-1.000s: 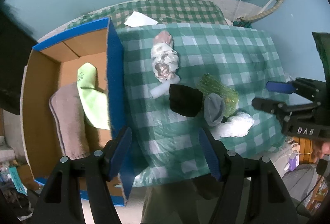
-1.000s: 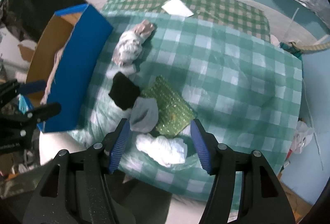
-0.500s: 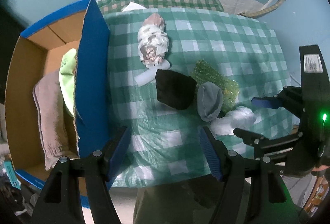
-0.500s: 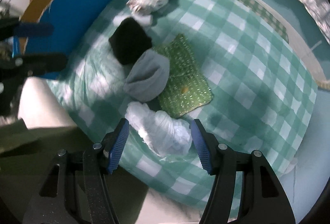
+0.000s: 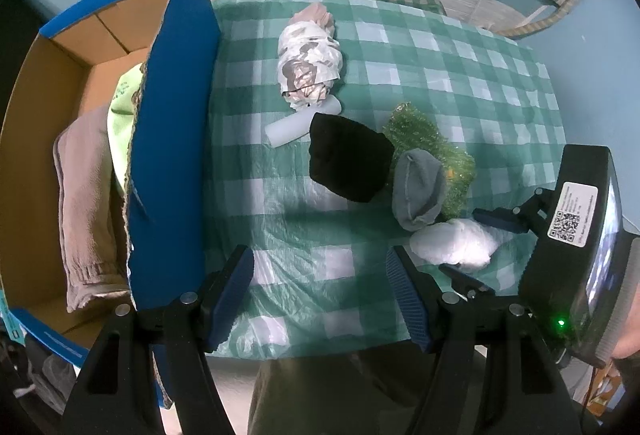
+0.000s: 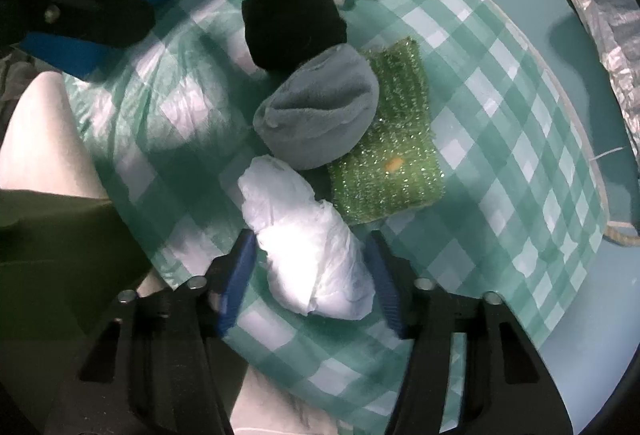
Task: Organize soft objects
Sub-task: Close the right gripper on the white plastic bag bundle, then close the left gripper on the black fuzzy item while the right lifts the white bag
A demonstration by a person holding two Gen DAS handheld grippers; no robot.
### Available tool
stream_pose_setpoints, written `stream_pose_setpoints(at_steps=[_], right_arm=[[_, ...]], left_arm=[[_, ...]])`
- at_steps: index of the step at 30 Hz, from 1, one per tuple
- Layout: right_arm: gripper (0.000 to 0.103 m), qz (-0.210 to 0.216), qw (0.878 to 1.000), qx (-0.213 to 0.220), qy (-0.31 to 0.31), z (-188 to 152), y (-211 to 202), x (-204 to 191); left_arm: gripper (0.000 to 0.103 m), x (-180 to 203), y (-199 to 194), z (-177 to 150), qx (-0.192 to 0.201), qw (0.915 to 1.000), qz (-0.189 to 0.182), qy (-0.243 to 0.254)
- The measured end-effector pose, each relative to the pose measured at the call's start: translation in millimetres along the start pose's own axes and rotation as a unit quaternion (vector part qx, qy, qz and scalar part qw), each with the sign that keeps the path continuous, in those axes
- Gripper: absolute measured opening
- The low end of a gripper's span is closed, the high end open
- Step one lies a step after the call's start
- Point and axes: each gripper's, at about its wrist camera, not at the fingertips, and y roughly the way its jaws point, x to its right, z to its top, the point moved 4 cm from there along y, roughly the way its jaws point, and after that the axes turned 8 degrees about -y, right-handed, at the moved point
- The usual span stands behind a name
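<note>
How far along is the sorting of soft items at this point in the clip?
Done: a brown towel and a light green cloth lie in the cardboard box. In hand: the right gripper, open, straddles the white bundle without closing. Left on the checked cloth: gray sock, black sock, green sponge, patterned bundle. The left gripper is open and empty.

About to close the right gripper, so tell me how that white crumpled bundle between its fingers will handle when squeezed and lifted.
The white bundle looks like wrinkled thin plastic or fabric, so it will probably compress rather than resist the right gripper. It seems puffy, likely light for its bulk. Its glossy creases suggest it may be slippery, and loose ends could sag.
</note>
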Motion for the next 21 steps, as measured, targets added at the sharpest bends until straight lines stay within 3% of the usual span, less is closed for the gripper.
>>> stream_pose_setpoints(at_steps=[6, 11, 18, 21], right_arm=[[0.046, 0.035, 0.996, 0.018, 0.081, -1.2, -0.8, 25.3], [0.044, 0.058, 0.984, 0.031, 0.166, -8.3, -1.7, 61.0], [0.044, 0.063, 0.971, 0.040, 0.226, -18.1, -1.2, 106.6], [0.044, 0.075, 0.962, 0.044, 0.259, -27.1, -1.0, 126.5]], left_arm=[[0.071, 2.4, 3.8, 3.4, -0.001, 1.0000, 0.000, -0.003], [0.074, 3.1, 8.5, 10.7, -0.003, 0.9999, 0.000, -0.010], [0.080, 7.0, 13.2, 26.7, 0.005, 0.9998, 0.020, -0.001], [0.080, 9.9, 18.7, 34.6, 0.001, 0.9999, 0.011, -0.003]])
